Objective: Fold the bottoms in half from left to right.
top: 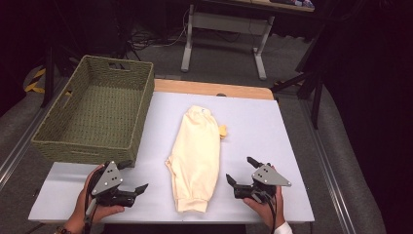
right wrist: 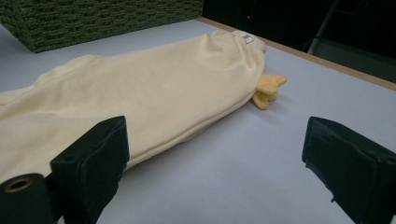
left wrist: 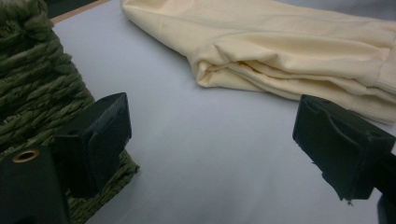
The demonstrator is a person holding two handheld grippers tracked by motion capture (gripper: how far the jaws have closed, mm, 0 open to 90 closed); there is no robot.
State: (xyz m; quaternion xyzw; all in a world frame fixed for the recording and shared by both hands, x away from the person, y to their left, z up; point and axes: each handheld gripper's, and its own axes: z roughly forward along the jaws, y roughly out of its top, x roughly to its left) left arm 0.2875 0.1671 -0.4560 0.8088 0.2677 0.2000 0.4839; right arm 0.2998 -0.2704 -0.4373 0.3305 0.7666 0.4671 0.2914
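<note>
Flanking folded cream garment (top: 195, 156), left gripper (top: 137, 181) and right gripper (top: 240, 171) sat spread, empty. Best next: pinch cuff hem both corners, lift evenly toward woven basket (top: 141, 117).

Table (top: 272, 146): a folded garment (top: 197, 153) is laid lengthwise at the middle. A woven basket (top: 92, 114) is set at the far left corner, just left of the garment. The left gripper (top: 134, 176) is held before the basket, the right gripper (top: 239, 171) right of the garment's near end.
</note>
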